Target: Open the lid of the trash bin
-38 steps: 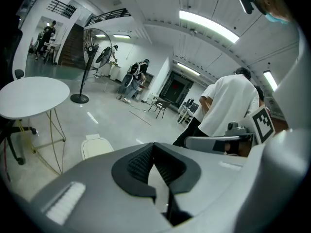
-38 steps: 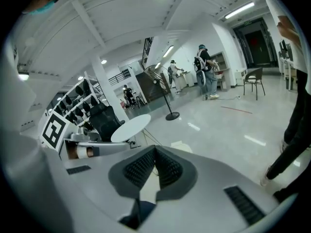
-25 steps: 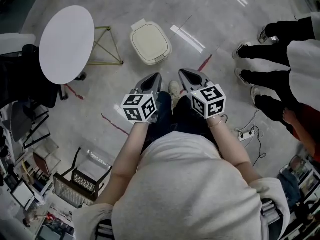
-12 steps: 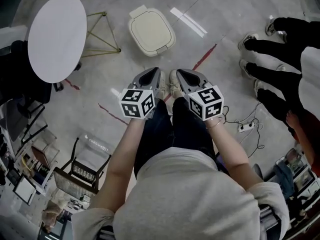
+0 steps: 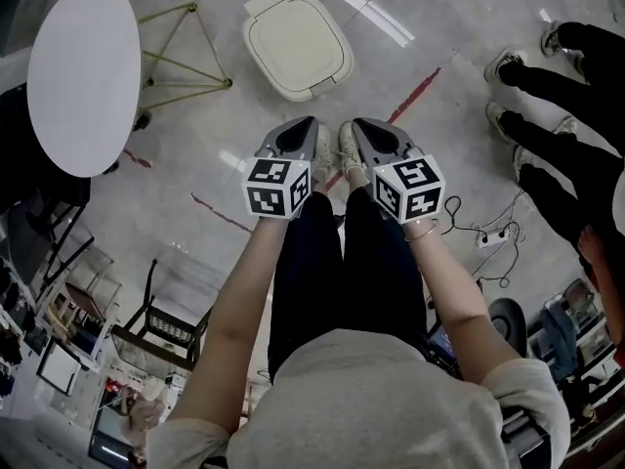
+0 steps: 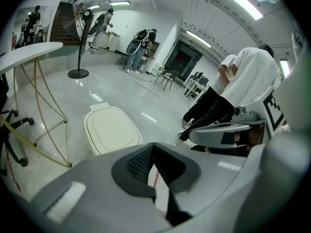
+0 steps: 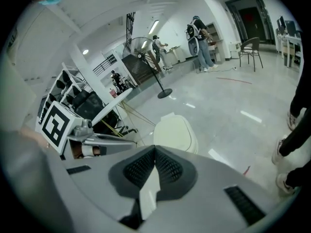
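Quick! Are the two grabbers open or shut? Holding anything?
Left gripper: shut, holding nothing.
Right gripper: shut, holding nothing.

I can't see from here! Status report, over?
Left gripper and right gripper shut, empty. Trash bin lid ahead, closed, untouched. Round table off to the left, not blocking.

Open floor [image 5: 210,149] before trash bin [image 5: 296,45]; round table [image 5: 83,71] crowds its left.

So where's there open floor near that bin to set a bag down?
Bare floor lies between the trash bin and the bystanders' legs, and between it and the wearer's shoes. Left of the bin the table's wire legs crowd in; a power strip and cables clutter the lower right.
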Demonstrator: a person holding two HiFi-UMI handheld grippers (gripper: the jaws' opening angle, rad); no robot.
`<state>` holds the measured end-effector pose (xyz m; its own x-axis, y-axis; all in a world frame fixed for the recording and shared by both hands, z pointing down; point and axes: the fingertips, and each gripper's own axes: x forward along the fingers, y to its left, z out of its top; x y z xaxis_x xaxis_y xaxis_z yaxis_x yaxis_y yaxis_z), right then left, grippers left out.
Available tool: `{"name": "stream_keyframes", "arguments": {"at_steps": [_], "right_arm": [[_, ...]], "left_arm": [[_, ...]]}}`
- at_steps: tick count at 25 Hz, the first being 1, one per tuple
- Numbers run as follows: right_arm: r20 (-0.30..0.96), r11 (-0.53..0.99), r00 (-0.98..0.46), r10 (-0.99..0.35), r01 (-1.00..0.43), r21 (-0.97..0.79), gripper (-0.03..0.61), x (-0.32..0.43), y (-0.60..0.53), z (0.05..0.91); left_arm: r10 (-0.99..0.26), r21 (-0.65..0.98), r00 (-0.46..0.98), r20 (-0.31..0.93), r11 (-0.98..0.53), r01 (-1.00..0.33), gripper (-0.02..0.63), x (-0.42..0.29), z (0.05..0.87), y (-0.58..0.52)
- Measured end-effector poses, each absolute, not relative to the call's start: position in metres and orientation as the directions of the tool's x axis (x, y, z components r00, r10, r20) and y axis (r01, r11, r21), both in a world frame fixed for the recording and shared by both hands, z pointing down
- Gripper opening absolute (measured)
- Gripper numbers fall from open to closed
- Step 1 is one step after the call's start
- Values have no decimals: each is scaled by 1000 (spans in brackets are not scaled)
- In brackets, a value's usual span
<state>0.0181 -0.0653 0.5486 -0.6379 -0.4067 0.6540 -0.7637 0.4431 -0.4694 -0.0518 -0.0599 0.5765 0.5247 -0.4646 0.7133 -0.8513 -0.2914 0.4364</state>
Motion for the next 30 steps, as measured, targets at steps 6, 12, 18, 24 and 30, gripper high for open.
{"name": "stream_keyframes", "arguments": {"at_steps": [6, 12, 18, 24, 30], "right_arm": [[665, 444, -612, -428, -783, -435, 8, 11, -98, 606], [668, 433, -607, -431, -788, -438, 8, 2, -109, 654], [685, 405, -597, -418, -798, -448, 8, 4, -96, 685], [699, 362, -579, -420, -813, -456, 8, 7, -87, 706], [696, 364, -576, -429, -815, -451, 8, 17, -92, 705]], "left_arm": [[-463, 435, 525, 714, -293, -851, 9, -51, 639, -83], [-443, 407, 529, 724, -344, -846, 9, -47, 694, -98], [-387, 366, 537, 750, -433, -824, 9, -36, 729, -101], [-360, 277, 444, 821, -428, -860, 9, -35, 759, -94], [-392, 250, 411, 823, -401, -881, 9, -30, 764, -99]]}}
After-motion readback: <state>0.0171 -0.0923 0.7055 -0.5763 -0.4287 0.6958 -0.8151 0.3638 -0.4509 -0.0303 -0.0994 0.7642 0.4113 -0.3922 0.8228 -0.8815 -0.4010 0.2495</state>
